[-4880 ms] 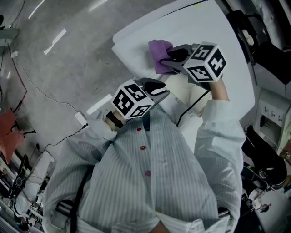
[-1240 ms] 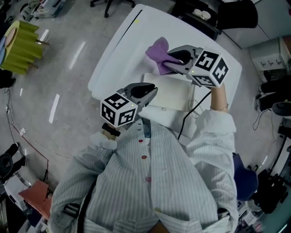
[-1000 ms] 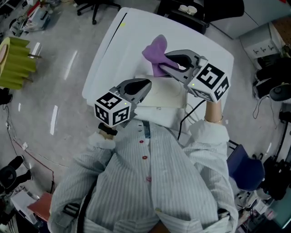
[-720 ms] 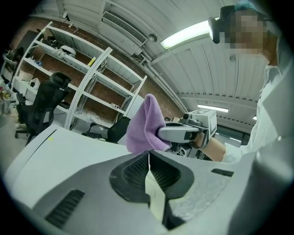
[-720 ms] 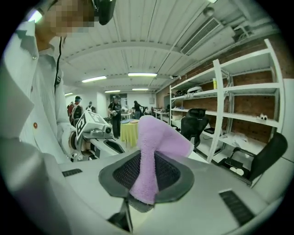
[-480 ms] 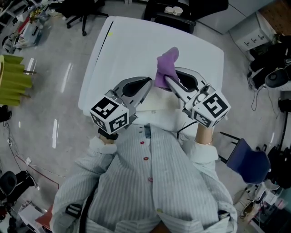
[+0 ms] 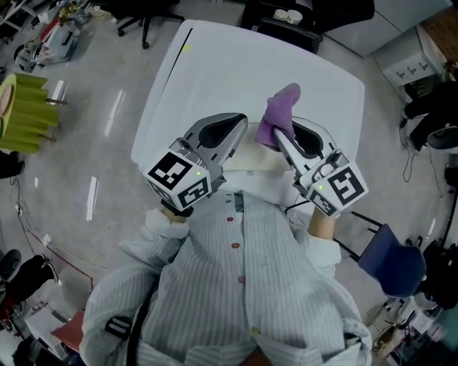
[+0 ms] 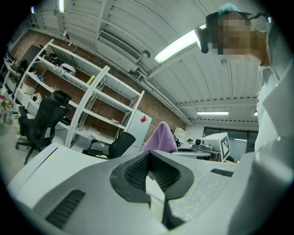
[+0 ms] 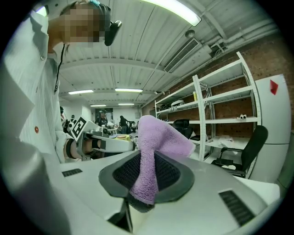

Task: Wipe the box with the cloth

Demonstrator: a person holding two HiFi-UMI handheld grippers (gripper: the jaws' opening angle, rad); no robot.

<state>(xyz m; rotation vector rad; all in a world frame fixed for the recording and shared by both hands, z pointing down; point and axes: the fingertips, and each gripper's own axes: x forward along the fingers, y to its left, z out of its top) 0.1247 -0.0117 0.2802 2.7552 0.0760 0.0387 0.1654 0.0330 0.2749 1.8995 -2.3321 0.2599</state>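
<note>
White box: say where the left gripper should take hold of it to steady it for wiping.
Probably its left edge, coming from the left. The white box lies flat on the table and looks too wide to span, so only an edge fits the jaws. The right gripper, holding the purple cloth, hangs over its right side. The left gripper, now shut, must open first.

White table (image 7: 207, 64) on grey floor (image 7: 79, 207). Black chair (image 7: 286, 21) at far edge. Yellow-green pleated object (image 7: 25, 114) far left. Blue chair (image 7: 390, 266) lower right. Metal shelving (image 9: 220, 97) along brick wall (image 9: 271, 66).
</note>
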